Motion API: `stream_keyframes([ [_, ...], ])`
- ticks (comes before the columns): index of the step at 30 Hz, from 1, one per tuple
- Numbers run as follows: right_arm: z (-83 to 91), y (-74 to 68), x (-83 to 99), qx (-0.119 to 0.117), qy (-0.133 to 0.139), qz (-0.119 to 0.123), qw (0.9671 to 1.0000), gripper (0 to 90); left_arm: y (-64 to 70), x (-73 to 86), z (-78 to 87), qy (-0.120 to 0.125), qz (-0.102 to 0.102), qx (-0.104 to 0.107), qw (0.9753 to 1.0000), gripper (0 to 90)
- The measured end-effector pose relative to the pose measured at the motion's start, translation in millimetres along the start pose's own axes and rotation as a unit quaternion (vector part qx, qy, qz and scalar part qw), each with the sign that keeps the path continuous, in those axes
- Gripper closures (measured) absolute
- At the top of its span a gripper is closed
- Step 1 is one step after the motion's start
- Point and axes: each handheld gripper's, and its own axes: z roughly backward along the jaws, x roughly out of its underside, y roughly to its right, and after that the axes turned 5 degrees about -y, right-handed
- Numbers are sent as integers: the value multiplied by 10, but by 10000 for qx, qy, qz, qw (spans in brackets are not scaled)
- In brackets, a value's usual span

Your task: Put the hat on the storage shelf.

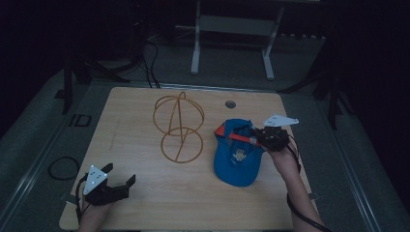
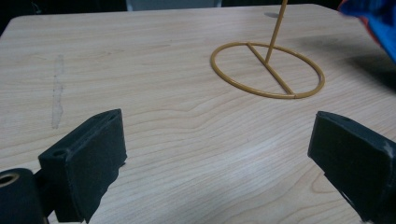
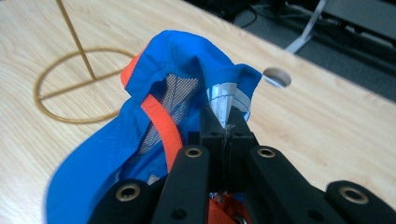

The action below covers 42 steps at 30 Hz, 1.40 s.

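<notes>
Right hand-held gripper (image 3: 225, 125) pinched blue cap (image 1: 237, 157) at rear edge, right side of surface (image 1: 145, 193). Left hand-held gripper (image 1: 118, 180) idle, agape. Risk: thin fabric slipping out; cap snagging wire stand (image 1: 179, 126).

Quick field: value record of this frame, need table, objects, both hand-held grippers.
table: light wood table, round hole near far edge
stand: yellow wire hat stand, ring base flat on the table, nothing on it
cap: blue cap with orange trim, right of the stand, partly lifted
right hand-held gripper: jaws shut on the cap's fabric edge
left hand-held gripper: jaws wide apart, holding nothing, near front left corner
background: dark floor, cables, white frame legs
</notes>
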Motion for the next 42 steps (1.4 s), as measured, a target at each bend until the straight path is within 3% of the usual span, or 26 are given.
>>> stream_keyframes([
  [4,242,13,-146,18,261,77,9996,894,-9,-101,19,-8,129,173,9998,47],
  [7,335,27,-190,-15,362,79,9993,894,-8,-130,33,-2,133,212,9997,47],
  [10,475,30,-242,-40,406,87,9991,894,3,-281,105,-13,66,227,9997,59],
  [13,522,23,-251,-38,424,133,9990,894,2,-354,142,14,56,254,9997,64],
  [15,566,26,-249,-70,460,107,9989,894,8,-494,200,94,75,368,9992,66],
  [22,607,34,-226,-133,510,16,9986,894,151,-954,290,290,-208,626,9974,66],
  [23,614,25,-225,-129,507,21,9986,894,151,-954,290,290,-208,626,9974,67],
  [24,620,17,-224,-158,533,19,9984,894,205,-1091,290,328,-297,707,9965,67],
  [27,648,-13,-228,-294,587,-40,9978,894,305,-1287,268,365,-444,821,9950,67],
  [28,659,-24,-233,-312,597,-38,9977,894,305,-1287,268,365,-444,821,9950,67],
  [29,671,-35,-237,-342,622,-53,9975,894,376,-1414,242,393,-533,924,9935,67],
  [32,711,-71,-255,-406,679,-44,9969,894,499,-1587,195,435,-732,1040,9909,67],
  [40,804,-160,-311,-465,802,39,9957,893,836,-1931,34,470,-1151,1374,9827,70],
  [42,812,-169,-316,-480,805,41,9956,894,880,-1969,11,472,-1184,1394,9820,74],
])
